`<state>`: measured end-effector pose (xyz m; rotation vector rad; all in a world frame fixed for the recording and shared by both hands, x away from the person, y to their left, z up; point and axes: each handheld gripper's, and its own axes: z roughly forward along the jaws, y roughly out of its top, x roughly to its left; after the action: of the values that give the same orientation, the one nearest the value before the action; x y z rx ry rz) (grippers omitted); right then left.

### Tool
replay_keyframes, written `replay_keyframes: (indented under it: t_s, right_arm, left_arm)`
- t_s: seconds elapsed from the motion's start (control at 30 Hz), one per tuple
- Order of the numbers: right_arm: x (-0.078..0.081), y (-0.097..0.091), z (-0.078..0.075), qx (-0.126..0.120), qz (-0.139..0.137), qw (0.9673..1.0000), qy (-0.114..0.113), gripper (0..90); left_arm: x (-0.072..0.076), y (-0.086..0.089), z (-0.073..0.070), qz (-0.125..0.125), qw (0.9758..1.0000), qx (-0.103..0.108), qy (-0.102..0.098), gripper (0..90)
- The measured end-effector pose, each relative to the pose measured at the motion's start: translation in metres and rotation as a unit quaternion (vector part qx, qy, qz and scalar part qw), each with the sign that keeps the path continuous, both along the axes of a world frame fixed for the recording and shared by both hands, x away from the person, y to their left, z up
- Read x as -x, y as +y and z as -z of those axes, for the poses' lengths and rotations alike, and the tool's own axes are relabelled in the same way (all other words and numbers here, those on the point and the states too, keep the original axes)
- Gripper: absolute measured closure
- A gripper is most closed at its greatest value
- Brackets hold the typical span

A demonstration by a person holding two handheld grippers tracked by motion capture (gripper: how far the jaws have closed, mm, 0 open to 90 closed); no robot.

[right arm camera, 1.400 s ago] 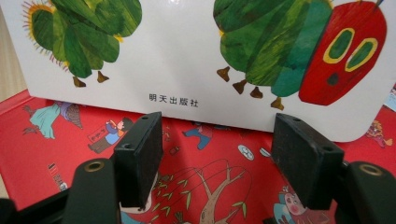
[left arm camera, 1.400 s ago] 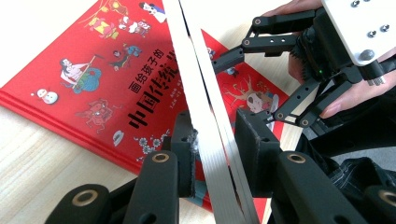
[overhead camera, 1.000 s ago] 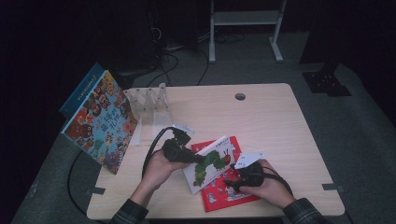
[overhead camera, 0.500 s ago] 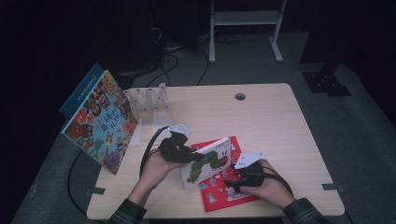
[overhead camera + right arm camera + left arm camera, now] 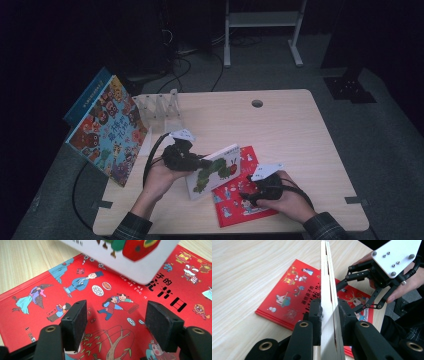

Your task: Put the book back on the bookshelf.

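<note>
lifting the white book (image 5: 214, 171) off the red book (image 5: 240, 197) is the step in hand, as i judge it. the left claw (image 5: 329, 315) is clamped on the white book's edge, both pads pressed flat on its covers, with the book standing on edge between the jaws and running straight ahead of them. the red book lies flat on the table (image 5: 280, 130) below and beyond that claw, partly under the raised white one.

the right claw (image 5: 116, 322) hangs just over the red book with its jaws apart and nothing between them; the printed cover shows through the gap, and the white book's corner floats ahead and above it.

to do this well, keep the left grip firm and square, since the pads bite only near one edge and the book's weight hangs far out ahead of them, so it could pivot or slip. raise it clear before swinging it, so its low corner does not drag the red cover. the right claw looks placed to press down and steady the red book; it should stay low and out of the white book's path. the rack (image 5: 157, 107) beyond the left claw, beside a leaning picture book (image 5: 107, 130), looks the likely place for it.
</note>
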<state>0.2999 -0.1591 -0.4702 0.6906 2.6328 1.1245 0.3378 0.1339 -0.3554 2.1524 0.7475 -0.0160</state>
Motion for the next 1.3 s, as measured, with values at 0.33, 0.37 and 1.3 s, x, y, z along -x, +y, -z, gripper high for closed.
replay_keyframes:
  t_s: [0.33,0.37,1.3]
  right_arm:
    - [0.000,0.000,0.000,0.000,0.000,1.0000,0.000,33.0]
    - [0.000,0.000,0.000,0.000,0.000,1.0000,0.000,33.0]
    - [0.000,0.000,0.000,0.000,-0.001,1.0000,0.000,33.0]
  left_arm:
    - [-0.005,0.027,-0.008,-0.038,0.9992,0.011,-0.008,76.1]
    - [-0.006,0.030,-0.009,-0.042,0.9990,0.012,-0.008,76.1]
    - [-0.016,0.114,-0.007,-0.153,0.9882,0.009,-0.010,76.1]
